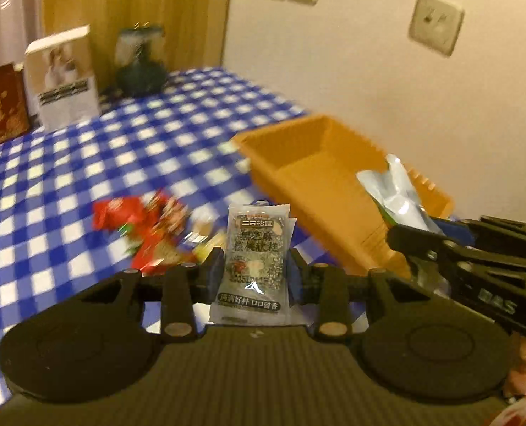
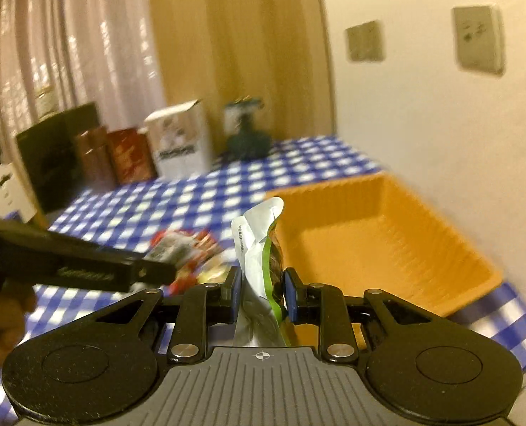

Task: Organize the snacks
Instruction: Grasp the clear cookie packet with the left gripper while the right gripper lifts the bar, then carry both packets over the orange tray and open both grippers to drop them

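Far left, back of the surface [image 1: 67, 177], blue-and-white checked cloth: a brown box [image 1: 2, 104], a white carton [image 1: 64, 78] and a dark green jar [image 1: 142, 60], standing in a row.

Left of centre on the cloth: your loose pile of red snack packets [image 1: 146, 234], too blurred to count.

Centre: your left tool [image 1: 255, 269], its pads clamped on a grey sachet [image 1: 256, 248] with printed characters, held upright above the cloth just beside the pile.

Right of centre: the orange basket [image 1: 298, 142], standing against the wall; what shows of its floor is bare.

Right: your right tool [image 2: 262, 293], closed tight on a silver packet with a green edge [image 2: 259, 248], crumpled and standing up between the pads, at the basket's near left corner. It appears to hang clear of the rim, though blur leaves that uncertain.
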The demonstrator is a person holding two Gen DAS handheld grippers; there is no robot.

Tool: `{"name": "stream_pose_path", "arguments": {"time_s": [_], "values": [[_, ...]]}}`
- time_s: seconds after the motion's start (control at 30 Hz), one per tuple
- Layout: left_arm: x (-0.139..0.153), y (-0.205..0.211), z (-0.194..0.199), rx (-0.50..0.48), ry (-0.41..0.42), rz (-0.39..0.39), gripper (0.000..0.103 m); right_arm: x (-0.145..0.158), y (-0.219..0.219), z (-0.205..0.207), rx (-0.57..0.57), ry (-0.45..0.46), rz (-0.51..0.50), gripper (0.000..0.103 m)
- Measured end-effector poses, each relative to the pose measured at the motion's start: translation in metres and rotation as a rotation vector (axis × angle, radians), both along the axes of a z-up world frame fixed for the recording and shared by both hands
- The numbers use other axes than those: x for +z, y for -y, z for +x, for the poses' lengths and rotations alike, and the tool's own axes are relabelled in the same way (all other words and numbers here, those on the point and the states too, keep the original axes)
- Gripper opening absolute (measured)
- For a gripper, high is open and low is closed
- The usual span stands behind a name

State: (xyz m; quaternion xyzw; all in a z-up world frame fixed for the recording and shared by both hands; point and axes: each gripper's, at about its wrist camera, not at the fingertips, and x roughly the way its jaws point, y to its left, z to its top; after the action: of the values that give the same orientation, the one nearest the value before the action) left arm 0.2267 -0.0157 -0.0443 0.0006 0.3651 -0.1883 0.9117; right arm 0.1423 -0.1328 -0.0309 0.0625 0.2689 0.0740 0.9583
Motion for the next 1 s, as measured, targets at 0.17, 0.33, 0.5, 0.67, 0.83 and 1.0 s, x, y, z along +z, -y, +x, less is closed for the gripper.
{"name": "stream_pose_path", "arguments": {"time_s": [0.17,0.33,0.5,0.67,0.83,1.0], "values": [[0.01,0.034,0.012,-0.044,0.027,-0.032,0.034,-0.001,0.039,0.021,-0.123,0.014,0.014,0.026],[0.008,0.058,0.029,-0.049,0.025,-0.067,0.034,-0.006,0.068,0.036,-0.195,0.012,0.028,0.026],[0.003,0.078,0.046,-0.078,0.028,-0.073,0.034,-0.017,0.091,0.04,-0.241,-0.029,0.07,0.026],[-0.009,0.092,0.06,-0.096,0.008,-0.083,0.034,-0.024,0.101,0.048,-0.267,-0.051,0.086,0.026],[-0.016,0.099,0.068,-0.106,0.003,-0.121,0.036,-0.029,0.106,0.049,-0.279,-0.064,0.095,0.026],[-0.011,0.09,0.066,-0.086,0.03,-0.145,0.049,-0.03,0.106,0.052,-0.273,-0.066,0.099,0.026]]}}
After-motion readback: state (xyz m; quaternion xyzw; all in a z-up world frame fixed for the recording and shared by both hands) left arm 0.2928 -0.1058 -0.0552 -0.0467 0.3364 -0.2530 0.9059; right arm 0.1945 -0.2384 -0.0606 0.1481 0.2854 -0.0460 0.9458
